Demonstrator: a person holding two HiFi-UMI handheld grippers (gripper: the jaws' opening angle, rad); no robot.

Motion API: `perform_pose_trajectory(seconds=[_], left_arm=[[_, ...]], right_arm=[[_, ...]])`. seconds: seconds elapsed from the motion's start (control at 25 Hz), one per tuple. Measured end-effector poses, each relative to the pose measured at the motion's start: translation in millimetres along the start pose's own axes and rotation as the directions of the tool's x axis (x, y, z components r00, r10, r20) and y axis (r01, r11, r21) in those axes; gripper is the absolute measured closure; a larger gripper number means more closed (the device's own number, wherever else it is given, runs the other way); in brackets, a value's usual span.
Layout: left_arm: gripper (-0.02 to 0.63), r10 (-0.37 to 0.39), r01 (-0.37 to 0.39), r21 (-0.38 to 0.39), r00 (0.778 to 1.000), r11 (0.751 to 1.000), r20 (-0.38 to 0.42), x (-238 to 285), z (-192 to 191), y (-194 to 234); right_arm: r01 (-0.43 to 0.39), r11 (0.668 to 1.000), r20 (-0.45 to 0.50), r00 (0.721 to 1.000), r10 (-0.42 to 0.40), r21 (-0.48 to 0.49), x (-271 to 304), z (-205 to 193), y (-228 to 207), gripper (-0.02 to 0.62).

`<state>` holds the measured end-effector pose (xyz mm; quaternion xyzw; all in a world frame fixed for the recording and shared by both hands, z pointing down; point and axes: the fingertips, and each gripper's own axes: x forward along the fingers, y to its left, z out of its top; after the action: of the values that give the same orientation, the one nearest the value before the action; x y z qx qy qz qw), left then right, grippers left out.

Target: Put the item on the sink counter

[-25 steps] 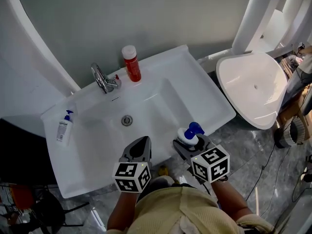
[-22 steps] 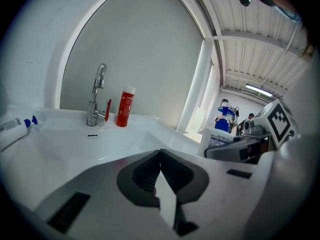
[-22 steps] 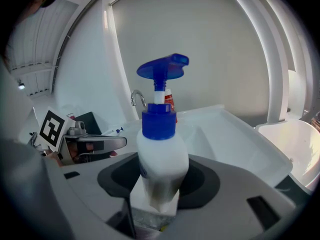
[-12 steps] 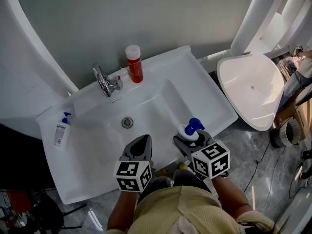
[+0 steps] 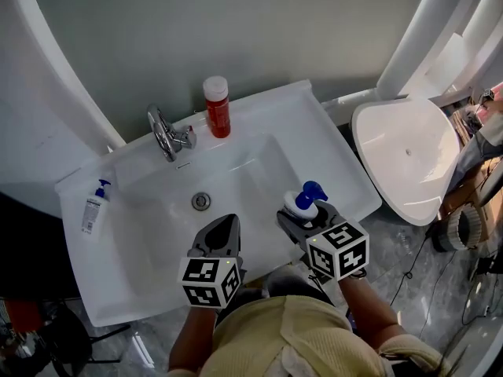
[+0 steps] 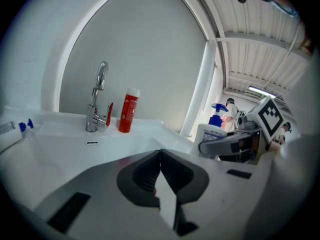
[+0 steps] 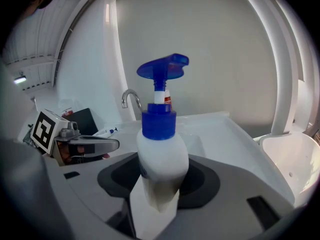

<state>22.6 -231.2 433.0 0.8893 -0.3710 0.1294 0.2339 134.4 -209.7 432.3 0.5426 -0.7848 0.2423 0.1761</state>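
My right gripper (image 5: pixel 301 214) is shut on a white pump bottle (image 7: pixel 161 159) with a blue pump head (image 5: pixel 309 195); it holds the bottle upright over the sink's front right rim. The same bottle (image 6: pixel 212 131) shows at the right of the left gripper view. My left gripper (image 5: pixel 223 236) is shut with nothing in it, its jaws pressed together, over the front edge of the white sink counter (image 5: pixel 330 163). In its own view the left gripper (image 6: pixel 160 176) points toward the faucet.
A chrome faucet (image 5: pixel 165 133) with a red-tipped lever stands at the back of the basin, a red bottle (image 5: pixel 217 106) to its right. A small white pump bottle (image 5: pixel 92 209) lies on the left counter. A white toilet bowl (image 5: pixel 407 159) stands right of the sink.
The view has shifted slightly; both grippers keep their places at the sink's front edge, the right one still holding the pump bottle.
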Motion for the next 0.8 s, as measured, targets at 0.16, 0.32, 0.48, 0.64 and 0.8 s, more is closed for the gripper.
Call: perform_pose_trajectory(seconds=[0.16,0.32,0.48,0.64,0.8], left_arm=[[0.568,0.020,-0.020,0.000,1.000,1.000,0.006,12.5,7.1,-4.0],[0.568,0.040,-0.040,-0.004,0.999,0.999,0.012,28.0,14.1,-7.5],[0.568,0.063,-0.063,-0.004,0.998,0.998,0.023,42.3,21.6,-12.0],[0.568,0.099,-0.099,-0.012,0.995,0.995,0.029,54.3,24.7,-12.4],[0.568,0.129,-0.128,-0.029,0.991,0.991,0.027,64.7,22.9,-13.8]], right_arm=[[-0.013,1.000,0.006,1.000,0.013,-0.015,4.5,12.2,-17.3,0.374],[-0.031,0.999,0.005,0.999,0.031,-0.034,8.7,21.4,-34.0,0.374],[-0.041,0.998,-0.001,0.999,0.041,-0.045,13.0,27.3,-54.7,0.374],[-0.059,0.997,-0.004,0.998,0.058,-0.056,18.2,32.2,-71.6,0.374],[-0.075,0.996,-0.007,0.997,0.074,-0.058,23.3,34.4,-86.3,0.374]])
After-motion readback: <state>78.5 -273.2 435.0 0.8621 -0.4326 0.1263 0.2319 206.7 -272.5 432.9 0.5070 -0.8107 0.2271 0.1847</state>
